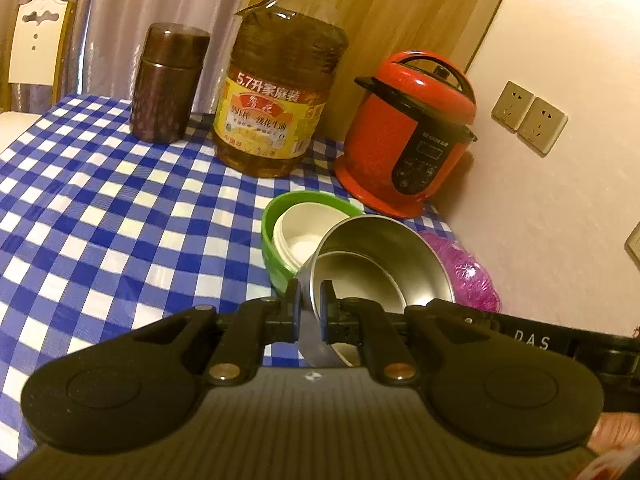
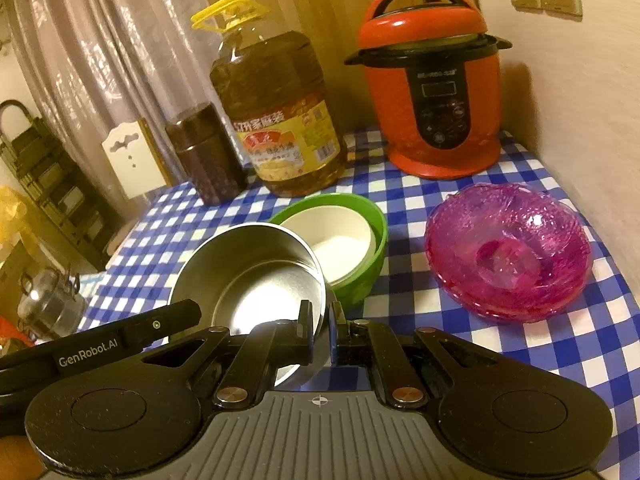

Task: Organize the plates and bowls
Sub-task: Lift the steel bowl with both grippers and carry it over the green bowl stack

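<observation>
A steel bowl (image 1: 384,264) with shiny inner walls is held tilted just above the checked tablecloth. My left gripper (image 1: 310,292) is shut on its left rim. My right gripper (image 2: 322,312) is shut on its right rim; the bowl shows in that view too (image 2: 248,268). Right behind it a green bowl (image 1: 276,216) holds a white bowl (image 1: 300,228) nested inside; both show in the right wrist view (image 2: 368,216) (image 2: 340,236). A stack of pink glass bowls (image 2: 508,252) stands to the right, partly hidden behind the steel bowl in the left wrist view (image 1: 468,268).
At the back of the table stand a red pressure cooker (image 2: 432,92), a large oil bottle (image 2: 280,112) and a dark brown canister (image 2: 208,152). The wall (image 1: 560,200) runs along the right side. A white chair back (image 1: 36,40) stands beyond the table's far edge.
</observation>
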The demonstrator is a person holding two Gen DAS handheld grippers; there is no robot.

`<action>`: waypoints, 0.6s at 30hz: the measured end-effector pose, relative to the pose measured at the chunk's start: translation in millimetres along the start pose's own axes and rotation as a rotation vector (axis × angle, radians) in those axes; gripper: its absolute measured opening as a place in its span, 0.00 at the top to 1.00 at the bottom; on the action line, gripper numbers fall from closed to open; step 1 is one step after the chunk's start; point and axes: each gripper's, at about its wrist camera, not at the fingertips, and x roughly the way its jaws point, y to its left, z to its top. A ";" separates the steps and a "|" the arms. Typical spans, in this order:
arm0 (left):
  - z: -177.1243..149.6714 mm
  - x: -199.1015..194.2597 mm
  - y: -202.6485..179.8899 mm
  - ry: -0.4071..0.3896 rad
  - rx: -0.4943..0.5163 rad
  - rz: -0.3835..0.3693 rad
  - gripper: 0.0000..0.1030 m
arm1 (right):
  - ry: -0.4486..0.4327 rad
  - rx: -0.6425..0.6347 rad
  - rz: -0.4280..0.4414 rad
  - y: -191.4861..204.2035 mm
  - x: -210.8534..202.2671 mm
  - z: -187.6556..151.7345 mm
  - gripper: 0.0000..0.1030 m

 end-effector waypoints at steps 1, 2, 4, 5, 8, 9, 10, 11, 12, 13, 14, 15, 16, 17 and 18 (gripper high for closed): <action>1.1 1.0 -1.0 -0.002 0.003 -0.001 0.93 | -0.004 0.004 -0.002 -0.6 -0.2 0.8 0.93; 2.7 2.2 -2.1 -0.004 0.006 -0.002 0.93 | -0.007 0.007 -0.004 -1.1 -0.4 1.3 0.93; 5.9 4.7 -4.8 -0.007 0.012 -0.006 0.93 | -0.017 0.014 -0.008 -2.5 -0.5 3.3 0.93; 7.6 6.2 -6.1 -0.009 0.014 -0.009 0.93 | -0.021 0.018 -0.011 -3.6 -0.5 4.4 0.93; 12.3 10.5 -10.0 -0.015 0.027 -0.016 0.93 | -0.031 0.029 -0.018 -6.9 0.0 8.5 0.93; 14.0 12.2 -11.4 -0.016 0.030 -0.018 0.93 | -0.035 0.033 -0.021 -7.8 0.2 10.4 0.93; 15.9 14.3 -12.4 -0.017 0.033 -0.021 0.93 | -0.039 0.036 -0.023 -9.4 0.8 12.3 0.93; 17.9 16.8 -13.5 -0.018 0.036 -0.023 0.93 | -0.044 0.040 -0.024 -10.6 0.9 14.2 0.93; 19.7 19.0 -14.6 -0.017 0.037 -0.025 0.93 | -0.050 0.046 -0.026 -11.7 1.3 16.6 0.93; 21.0 21.3 -15.1 -0.017 0.038 -0.027 0.93 | -0.054 0.048 -0.027 -12.9 1.6 18.8 0.93; 22.7 23.9 -15.7 -0.018 0.038 -0.029 0.93 | -0.060 0.050 -0.029 -13.7 2.6 21.4 0.93; 24.2 26.3 -16.2 -0.017 0.039 -0.030 0.93 | -0.066 0.054 -0.030 -14.7 3.5 23.8 0.93; 25.7 28.6 -16.2 -0.017 0.040 -0.030 0.93 | -0.072 0.056 -0.032 -15.3 4.8 26.5 0.93; 27.3 31.5 -16.4 -0.015 0.043 -0.030 0.93 | -0.077 0.058 -0.033 -15.7 5.8 28.6 0.93; 28.9 33.9 -16.1 -0.014 0.041 -0.030 0.93 | -0.083 0.059 -0.034 -16.1 7.0 30.6 0.93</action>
